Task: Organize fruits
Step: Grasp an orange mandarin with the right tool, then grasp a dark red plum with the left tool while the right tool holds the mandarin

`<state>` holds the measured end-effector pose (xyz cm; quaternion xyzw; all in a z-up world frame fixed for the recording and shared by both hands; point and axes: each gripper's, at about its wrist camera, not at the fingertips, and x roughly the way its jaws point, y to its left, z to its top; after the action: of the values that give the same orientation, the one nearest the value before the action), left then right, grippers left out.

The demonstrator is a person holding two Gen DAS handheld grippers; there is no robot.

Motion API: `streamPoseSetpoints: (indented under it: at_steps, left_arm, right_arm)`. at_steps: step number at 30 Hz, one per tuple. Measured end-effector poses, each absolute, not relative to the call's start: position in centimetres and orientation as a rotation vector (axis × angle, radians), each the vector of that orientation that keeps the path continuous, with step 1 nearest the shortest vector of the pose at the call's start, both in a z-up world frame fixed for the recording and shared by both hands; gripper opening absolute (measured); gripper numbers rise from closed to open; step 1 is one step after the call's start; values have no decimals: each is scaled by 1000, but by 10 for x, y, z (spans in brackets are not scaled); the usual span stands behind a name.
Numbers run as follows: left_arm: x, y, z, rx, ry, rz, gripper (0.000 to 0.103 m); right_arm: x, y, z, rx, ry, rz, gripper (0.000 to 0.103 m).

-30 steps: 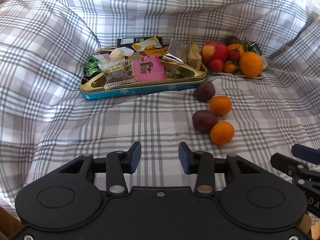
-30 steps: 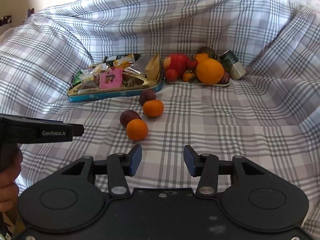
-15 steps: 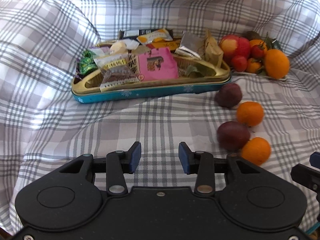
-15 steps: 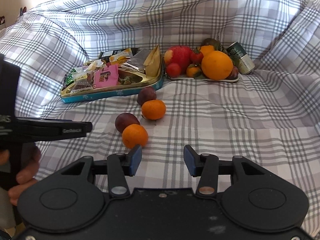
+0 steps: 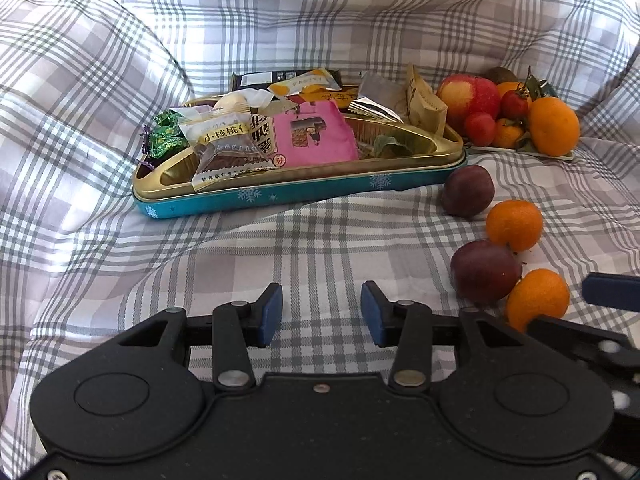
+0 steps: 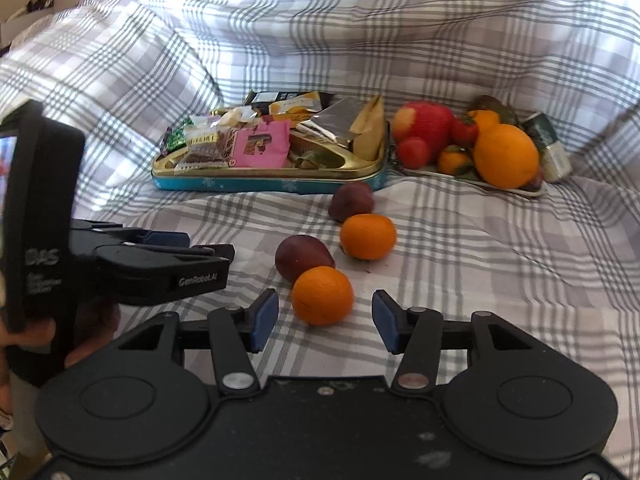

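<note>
The right hand-held gripper (image 6: 325,322) is wide open and holds nothing; the nearest orange (image 6: 322,296) sits just ahead of it, almost between the blue fingertips (image 6: 264,320) and slightly left of centre. The step in hand looks like picking up this orange. To do it well, ease forward until the fruit's widest part lies between the pads, shift a touch left to centre it, then close gently: the fruit is round and the checked cloth (image 6: 480,264) under it is soft, so a lopsided squeeze could roll it away. A dark plum (image 6: 302,256) touches the orange from behind, so pushing too far forward would nudge it.

The left hand-held gripper (image 5: 321,314) is also open and empty, with only cloth ahead of it; the loose fruit lies to its right.

A second orange (image 6: 368,237) and another plum (image 6: 352,201) lie further ahead of the right hand-held gripper, near the snack tin (image 6: 280,186). The fruit plate (image 6: 516,191) beyond, at the right, seems the likely destination, but its surface is mostly hidden under piled fruit, so free space there is hard to judge. What lies under the cloth cannot be told.
</note>
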<state>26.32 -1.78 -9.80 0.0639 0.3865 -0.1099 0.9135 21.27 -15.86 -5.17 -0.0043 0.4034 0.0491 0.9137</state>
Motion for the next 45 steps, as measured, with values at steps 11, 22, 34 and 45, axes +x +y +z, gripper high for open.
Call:
streamPoseSetpoints:
  at_steps: [11, 22, 34, 45]
  left_arm:
    - [260, -16, -101, 137, 769, -244, 52]
    - [258, -18, -102, 151, 754, -240, 52]
    - [260, -20, -99, 172, 771, -246, 52]
    - [248, -26, -71, 241, 719, -257, 50]
  right_arm:
    - [232, -163, -72, 43, 883, 88, 54]
    - [228, -192, -64, 83, 892, -6, 41]
    - [215, -200, -74, -5, 847, -131, 40]
    - [208, -200, -79, -30, 793, -106, 40]
